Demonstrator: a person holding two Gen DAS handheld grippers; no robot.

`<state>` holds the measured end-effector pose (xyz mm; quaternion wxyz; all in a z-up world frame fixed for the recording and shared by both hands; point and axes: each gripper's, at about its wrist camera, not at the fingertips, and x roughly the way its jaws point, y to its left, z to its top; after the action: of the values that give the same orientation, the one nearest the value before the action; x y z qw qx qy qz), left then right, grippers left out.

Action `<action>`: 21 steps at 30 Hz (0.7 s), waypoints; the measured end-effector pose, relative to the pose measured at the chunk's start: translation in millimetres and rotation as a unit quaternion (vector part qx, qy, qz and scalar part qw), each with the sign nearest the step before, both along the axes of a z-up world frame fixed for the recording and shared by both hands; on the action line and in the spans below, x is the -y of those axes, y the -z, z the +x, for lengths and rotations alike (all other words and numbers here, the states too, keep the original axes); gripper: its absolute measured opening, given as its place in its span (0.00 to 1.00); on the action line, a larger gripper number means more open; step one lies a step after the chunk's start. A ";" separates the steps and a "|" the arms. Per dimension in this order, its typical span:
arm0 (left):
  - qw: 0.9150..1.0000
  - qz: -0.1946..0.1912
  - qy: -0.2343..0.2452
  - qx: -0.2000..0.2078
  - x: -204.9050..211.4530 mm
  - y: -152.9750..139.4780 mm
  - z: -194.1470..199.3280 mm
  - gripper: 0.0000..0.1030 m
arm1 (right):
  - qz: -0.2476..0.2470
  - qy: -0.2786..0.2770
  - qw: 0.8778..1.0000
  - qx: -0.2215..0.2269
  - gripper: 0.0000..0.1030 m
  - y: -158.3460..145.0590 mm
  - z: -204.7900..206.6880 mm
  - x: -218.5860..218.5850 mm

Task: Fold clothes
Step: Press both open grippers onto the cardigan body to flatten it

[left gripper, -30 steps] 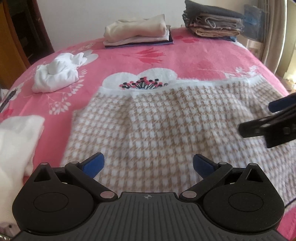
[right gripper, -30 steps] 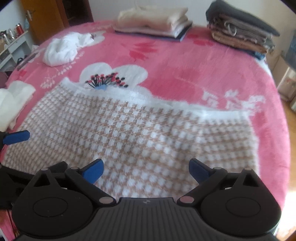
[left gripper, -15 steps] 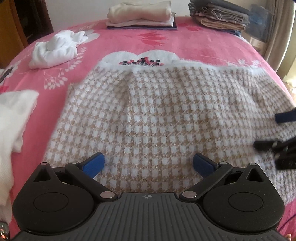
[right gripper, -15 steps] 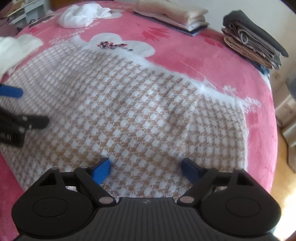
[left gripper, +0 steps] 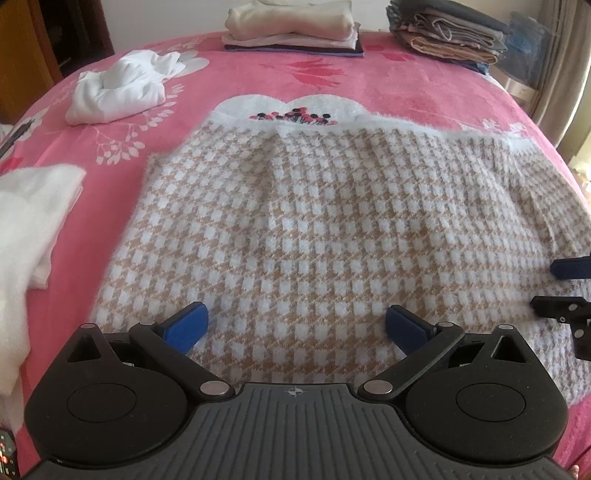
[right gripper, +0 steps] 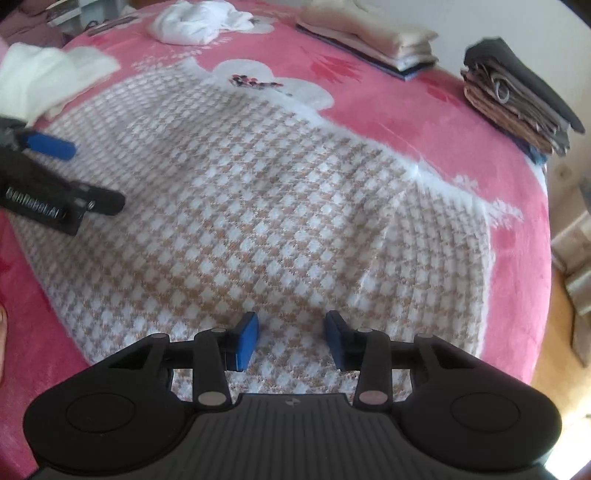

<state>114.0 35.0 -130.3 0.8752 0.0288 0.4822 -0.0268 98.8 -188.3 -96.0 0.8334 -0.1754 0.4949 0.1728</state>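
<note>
Right wrist view: one beige-and-white houndstooth knitted garment (right gripper: 258,206), fuzzy and white-trimmed, laid flat across the near half of a pink floral plush bedspread (right gripper: 424,122). Right gripper (right gripper: 290,338), blue-padded, poised over the garment's near hem; its jaws have just been closing and stand half-closed with knit between them, though no pinched ridge of cloth shows, so the pads do not yet appear to grip. Left gripper (left gripper: 295,325), seen in the left wrist view, jaws spread wide above the same hem, nothing clasped. Step in hand, as judged: taking hold of the near edge at two points for a fold away from the person. To do it well, each pad pair should bite both layers of knit at once, low on the hem, and the two grips should sit level with each other so the fold line runs straight; the soft pile may slip from a shallow pinch. Orientation: the long axis runs side to side across the bed, white trim edge pointing toward the far wall, near hem toward the grippers. Also listed: crumpled white cloth (left gripper: 118,88), folded cream stack (left gripper: 291,22), folded dark and tan stack (left gripper: 447,37), white fabric (left gripper: 29,221) at the left.
</note>
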 end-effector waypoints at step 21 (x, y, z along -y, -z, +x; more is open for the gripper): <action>1.000 -0.002 -0.001 -0.005 -0.8 1.1 -1.3 1.00 | 0.026 0.017 1.000 0.004 0.42 -0.7 -3.7 8.2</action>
<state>112.7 35.7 -131.4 0.8726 0.0263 0.4869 -0.0274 95.1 -196.5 -95.4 0.8424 -0.1456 0.4897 0.1711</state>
